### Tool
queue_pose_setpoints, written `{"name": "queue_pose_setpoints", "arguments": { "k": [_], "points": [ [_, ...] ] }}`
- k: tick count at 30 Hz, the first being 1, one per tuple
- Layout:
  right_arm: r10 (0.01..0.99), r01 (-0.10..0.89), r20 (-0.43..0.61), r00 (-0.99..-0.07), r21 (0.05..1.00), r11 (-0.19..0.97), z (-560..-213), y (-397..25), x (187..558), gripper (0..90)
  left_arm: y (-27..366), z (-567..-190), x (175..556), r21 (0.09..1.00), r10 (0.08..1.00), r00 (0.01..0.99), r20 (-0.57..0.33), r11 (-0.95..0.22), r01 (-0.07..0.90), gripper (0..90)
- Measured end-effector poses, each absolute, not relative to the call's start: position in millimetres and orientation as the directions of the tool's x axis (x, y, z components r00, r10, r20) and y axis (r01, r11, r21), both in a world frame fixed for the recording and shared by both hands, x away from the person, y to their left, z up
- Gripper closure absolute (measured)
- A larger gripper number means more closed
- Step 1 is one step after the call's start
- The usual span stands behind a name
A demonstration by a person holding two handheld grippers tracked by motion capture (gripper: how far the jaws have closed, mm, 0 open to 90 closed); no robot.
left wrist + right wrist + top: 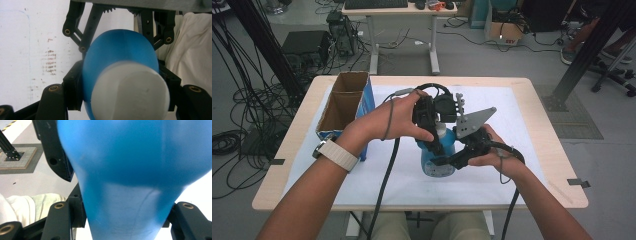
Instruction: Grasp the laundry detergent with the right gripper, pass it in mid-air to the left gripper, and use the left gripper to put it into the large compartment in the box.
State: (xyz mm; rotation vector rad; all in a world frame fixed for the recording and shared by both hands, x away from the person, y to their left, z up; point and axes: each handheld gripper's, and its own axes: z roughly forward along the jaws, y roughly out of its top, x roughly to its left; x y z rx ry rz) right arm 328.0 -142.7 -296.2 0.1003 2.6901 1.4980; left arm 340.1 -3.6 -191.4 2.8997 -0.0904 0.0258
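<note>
While both hands met over the middle of the white mat (522,130), the blue bottle (438,159) stood upright between the two tools. From above, the left gripper (432,131) came down on its white cap (440,131), jaws clamped either side of the top. Lower down, the right gripper (451,159) pinched the bottle's narrower waist from the side, jaws tight against the plastic. Bottle looked smooth, rounded and bulbous, matte blue with a chunky white cap. Both grippers were black, skeletal linkages with brass-coloured pins. An open cardboard box (343,102) sat well off to the left on the wooden table (542,107)
</note>
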Motion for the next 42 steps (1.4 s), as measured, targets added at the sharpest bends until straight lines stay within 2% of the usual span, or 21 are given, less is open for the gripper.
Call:
{"name": "queue_pose_setpoints", "arguments": {
  "k": [42],
  "points": [
    [0.085, 0.020, -0.030, -0.996, 0.847, 0.531, -294.3, -140.7, 328.4, 42.4, -0.5, -191.0, 340.6, 0.241, -0.049, 0.998, 0.024, -0.969, -0.054, 37.2]
  ]
}}
